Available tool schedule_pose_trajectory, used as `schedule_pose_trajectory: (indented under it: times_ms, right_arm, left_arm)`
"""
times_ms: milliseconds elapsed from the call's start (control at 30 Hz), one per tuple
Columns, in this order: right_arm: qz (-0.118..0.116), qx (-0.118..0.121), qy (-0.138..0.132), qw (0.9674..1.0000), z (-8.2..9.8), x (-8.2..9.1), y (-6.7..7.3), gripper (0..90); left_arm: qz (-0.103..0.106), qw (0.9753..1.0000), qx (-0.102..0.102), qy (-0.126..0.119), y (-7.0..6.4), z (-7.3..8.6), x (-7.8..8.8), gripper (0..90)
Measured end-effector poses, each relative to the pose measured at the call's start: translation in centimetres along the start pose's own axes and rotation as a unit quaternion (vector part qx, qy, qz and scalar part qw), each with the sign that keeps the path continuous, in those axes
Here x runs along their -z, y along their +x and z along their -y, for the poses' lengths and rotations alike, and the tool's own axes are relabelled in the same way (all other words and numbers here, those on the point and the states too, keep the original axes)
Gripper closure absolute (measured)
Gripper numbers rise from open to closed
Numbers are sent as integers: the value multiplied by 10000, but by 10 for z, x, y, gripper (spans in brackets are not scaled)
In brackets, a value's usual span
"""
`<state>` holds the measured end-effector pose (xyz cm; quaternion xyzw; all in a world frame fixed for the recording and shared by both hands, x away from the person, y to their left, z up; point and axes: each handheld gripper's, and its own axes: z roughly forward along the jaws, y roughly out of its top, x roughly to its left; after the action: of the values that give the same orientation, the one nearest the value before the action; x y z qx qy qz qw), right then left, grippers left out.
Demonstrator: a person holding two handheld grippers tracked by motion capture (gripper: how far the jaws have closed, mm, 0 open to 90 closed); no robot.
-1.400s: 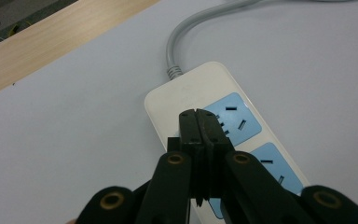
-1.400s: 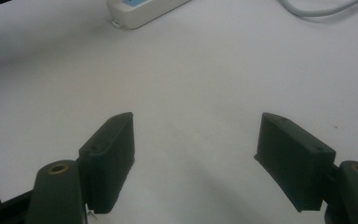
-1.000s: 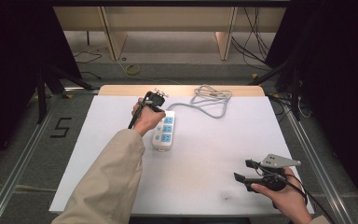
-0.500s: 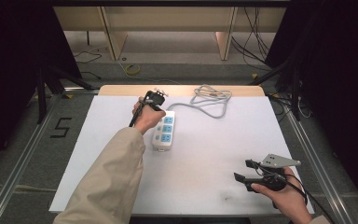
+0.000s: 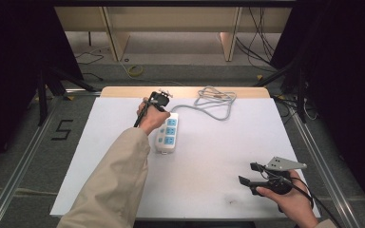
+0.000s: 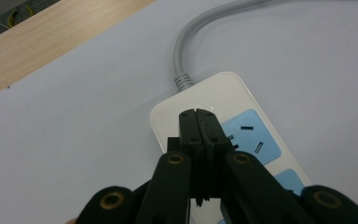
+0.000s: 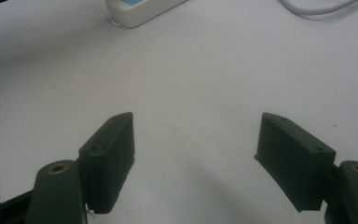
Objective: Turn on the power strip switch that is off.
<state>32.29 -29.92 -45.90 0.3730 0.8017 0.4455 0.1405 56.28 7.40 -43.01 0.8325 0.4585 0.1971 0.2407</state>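
Note:
A white power strip [image 5: 167, 133] with blue sockets lies on the white table [image 5: 209, 190], left of centre. Its grey cable [image 5: 216, 102] coils toward the back edge. My left gripper [image 5: 160, 105] is over the strip's cable end, held from above by the left hand. In the left gripper view the jaws are pressed together with nothing between them, and the gripper's tips [image 6: 198, 114] sit just above the strip [image 6: 223, 88] near where the cable [image 6: 191, 46] enters. My right gripper [image 5: 248, 173] rests at the front right, jaws wide apart and empty [image 7: 198, 123].
A wooden strip [image 5: 185, 91] borders the table's far edge. Metal rails run along both sides of the table, and the floor behind holds loose cables. In the right gripper view the strip's near end [image 7: 140, 11] lies far ahead.

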Motion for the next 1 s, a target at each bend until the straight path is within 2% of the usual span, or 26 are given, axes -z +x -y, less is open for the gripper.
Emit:
schedule_pose_trajectory:
  times_ms: [1000]
  right_arm:
    - [-31, 1, 31, 10000, 0, -1, 0, 281]
  left_arm:
    - [48, 9991, 16, 411, -2, 2, -8, 899]
